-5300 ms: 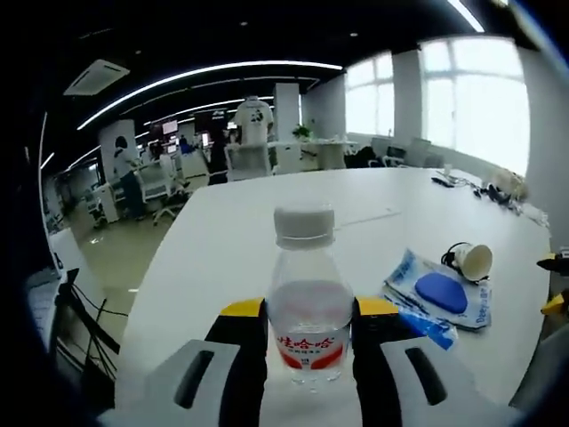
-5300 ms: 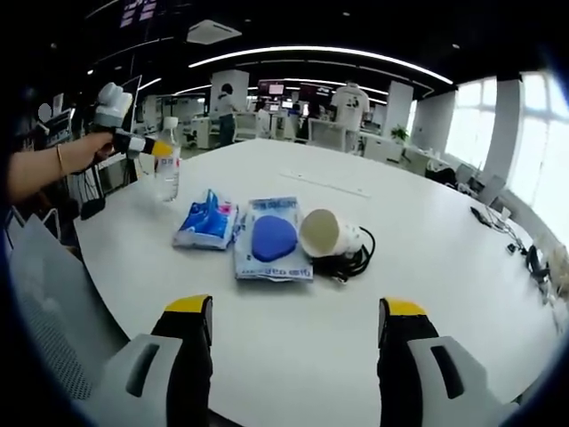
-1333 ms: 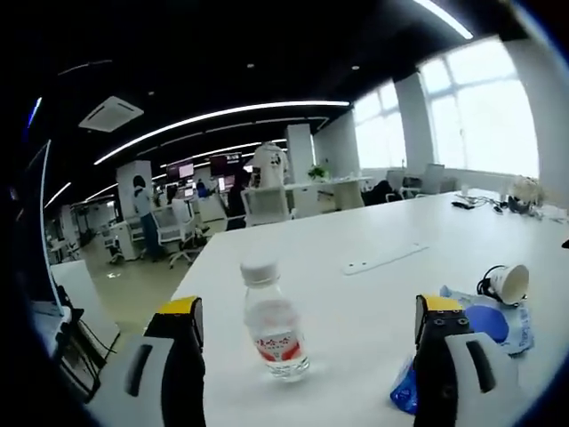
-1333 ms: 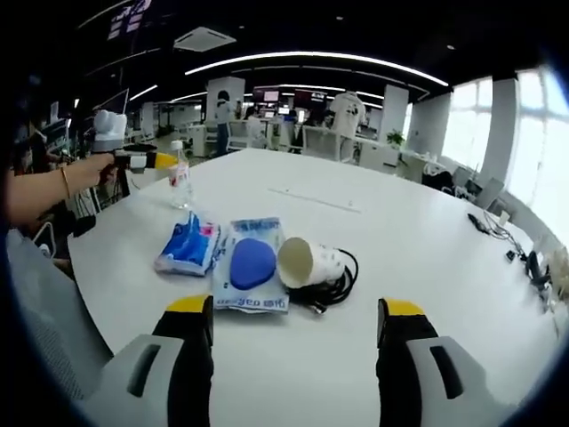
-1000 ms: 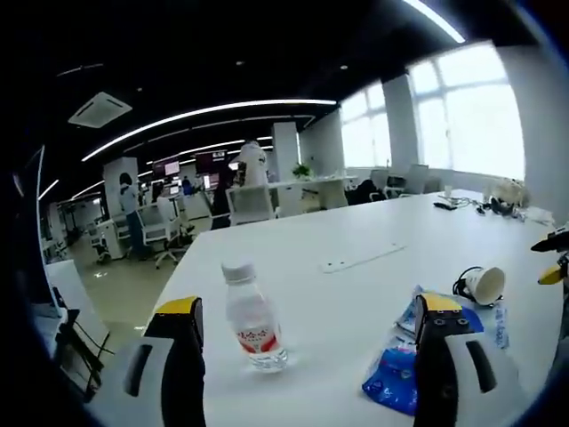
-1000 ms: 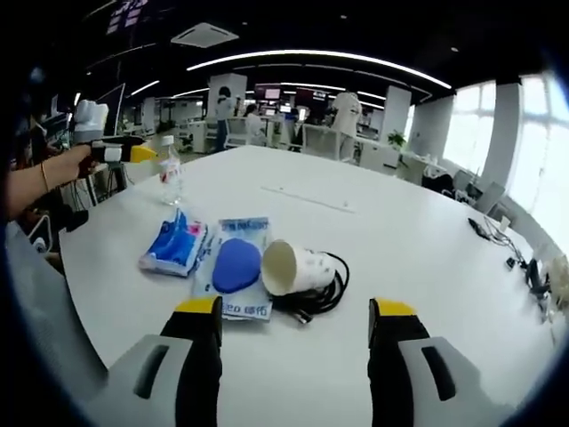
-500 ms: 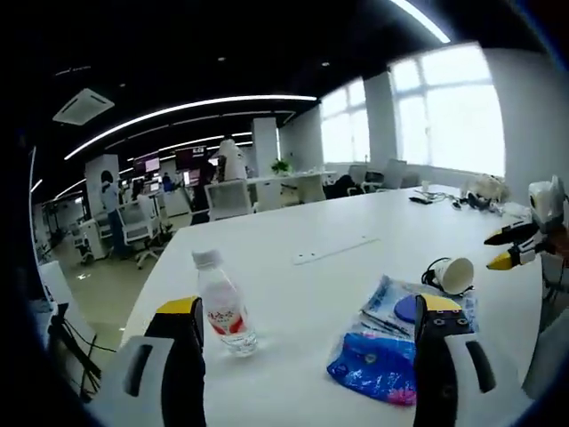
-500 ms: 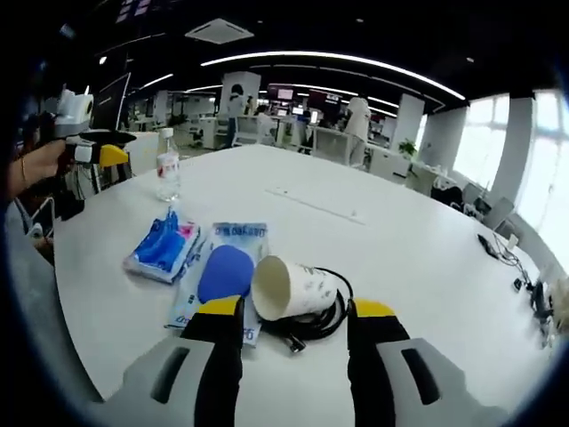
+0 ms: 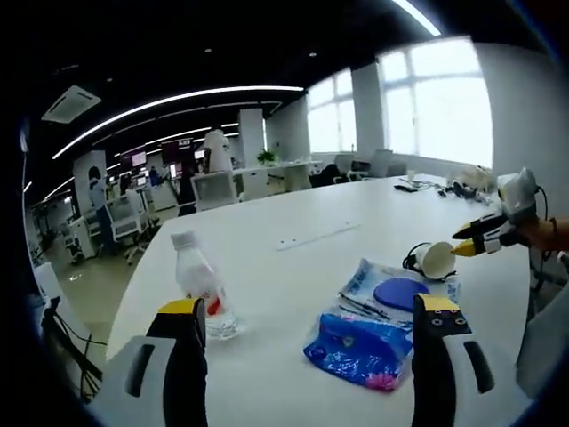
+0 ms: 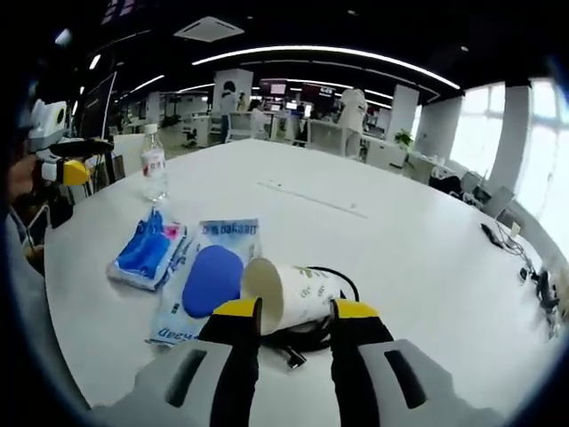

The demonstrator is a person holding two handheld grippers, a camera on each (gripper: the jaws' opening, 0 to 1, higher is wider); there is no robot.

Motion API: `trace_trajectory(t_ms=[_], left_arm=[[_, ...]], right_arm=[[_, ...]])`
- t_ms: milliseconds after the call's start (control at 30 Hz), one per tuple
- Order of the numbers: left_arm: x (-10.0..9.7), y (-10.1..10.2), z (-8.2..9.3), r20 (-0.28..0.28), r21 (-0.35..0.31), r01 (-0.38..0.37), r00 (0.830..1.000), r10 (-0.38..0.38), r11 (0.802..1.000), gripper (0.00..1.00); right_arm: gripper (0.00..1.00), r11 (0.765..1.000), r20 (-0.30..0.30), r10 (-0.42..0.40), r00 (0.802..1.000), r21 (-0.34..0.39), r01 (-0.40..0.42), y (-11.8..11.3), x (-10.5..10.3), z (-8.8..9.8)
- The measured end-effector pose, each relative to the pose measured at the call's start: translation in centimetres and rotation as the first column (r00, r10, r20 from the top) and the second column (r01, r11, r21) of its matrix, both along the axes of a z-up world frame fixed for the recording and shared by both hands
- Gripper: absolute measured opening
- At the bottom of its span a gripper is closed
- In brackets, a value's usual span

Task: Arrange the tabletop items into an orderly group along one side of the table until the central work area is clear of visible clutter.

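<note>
While the left gripper hangs low over the white table with its two jaws spread wide and nothing between them, the water bottle stands upright just past its left jaw, near the table edge. That bottle is clear, with a white cap and a red and white label; the writing on the label is too small to read. Between the jaws, farther out on the table, lies a blue tissue pack, and just behind it a flat clear packet with a dark blue pad inside. Past the packet, a white paper cup lies on its side on a coil of black cable. The right gripper comes in from the right, with its yellow tips just beside the cup. In the right gripper view, the right gripper has its jaws set on either side of the paper cup, close to it, but it cannot be told whether they press on it. The cup's open mouth faces left, and it has a faint green print. The black cable lies under it. The packet has blue print along its top and bottom edges that cannot be read. The tissue pack lies left of it, and the bottle stands far off by the left gripper.
</note>
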State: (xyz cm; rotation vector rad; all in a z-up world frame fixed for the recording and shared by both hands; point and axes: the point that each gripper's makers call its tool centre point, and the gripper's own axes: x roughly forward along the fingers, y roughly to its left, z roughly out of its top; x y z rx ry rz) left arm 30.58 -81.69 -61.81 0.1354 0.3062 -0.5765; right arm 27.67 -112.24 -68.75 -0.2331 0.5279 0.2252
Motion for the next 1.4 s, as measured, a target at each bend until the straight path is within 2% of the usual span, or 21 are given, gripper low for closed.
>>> trace_trajectory(t_ms=[233,367,467,567,733,933,1133,1200,1300,1400], left_arm=[[-0.9,-1.1,-0.1,-0.009,-0.008,0.038,0.999,-0.039,0.999,0.94],[-1.3,-1.3,-0.4,-0.018,0.003,0.053,0.998,-0.053,0.999,0.93],[-1.6,-1.3,-0.7,-0.027,0.006,0.059,0.998,-0.059,0.998,0.92],[-2.1,-1.9,0.0,0.000,-0.037,0.085,0.996,-0.086,0.996,0.91],[-2.8,-2.2,-0.4,0.005,0.004,0.091,0.996,-0.091,0.996,0.90],[-3.3,-2.9,-0.6,-0.001,0.001,0.101,0.995,-0.101,0.995,0.92],[-3.6,-3.5,-0.7,-0.002,0.001,0.127,0.992,-0.127,0.992,0.92],[-3.7,-3.7,-0.7,0.005,0.006,0.131,0.991,-0.131,0.991,0.92],[-3.8,-3.8,-0.6,0.010,0.006,0.134,0.991,-0.134,0.991,0.91],[-4.1,-4.1,-0.3,0.024,0.004,0.151,0.988,-0.151,0.989,0.91]], right_arm=[[0.22,0.998,-0.022,0.018,1.000,-0.064,-0.019,0.3,0.8,-1.0],[0.15,0.997,-0.025,0.013,1.000,-0.081,-0.015,0.2,1.2,-1.2],[0.06,0.992,0.004,-0.015,1.000,-0.129,0.015,-0.5,1.4,-0.8],[0.03,0.991,0.007,-0.029,1.000,-0.129,0.030,-0.6,1.6,-0.6],[0.00,0.988,0.032,-0.049,0.998,-0.143,0.053,-1.0,1.7,0.2],[0.00,0.991,0.019,-0.041,0.999,-0.125,0.043,-0.4,1.4,1.4],[0.00,0.994,-0.031,-0.061,0.998,-0.091,0.058,0.7,0.9,3.0],[0.00,0.996,-0.055,-0.067,0.996,-0.058,0.064,1.4,0.7,3.4],[0.00,0.998,-0.109,-0.058,0.992,0.032,0.062,2.8,0.2,3.9],[0.00,0.998,-0.135,-0.030,0.990,0.055,0.037,3.8,-0.1,4.5]])
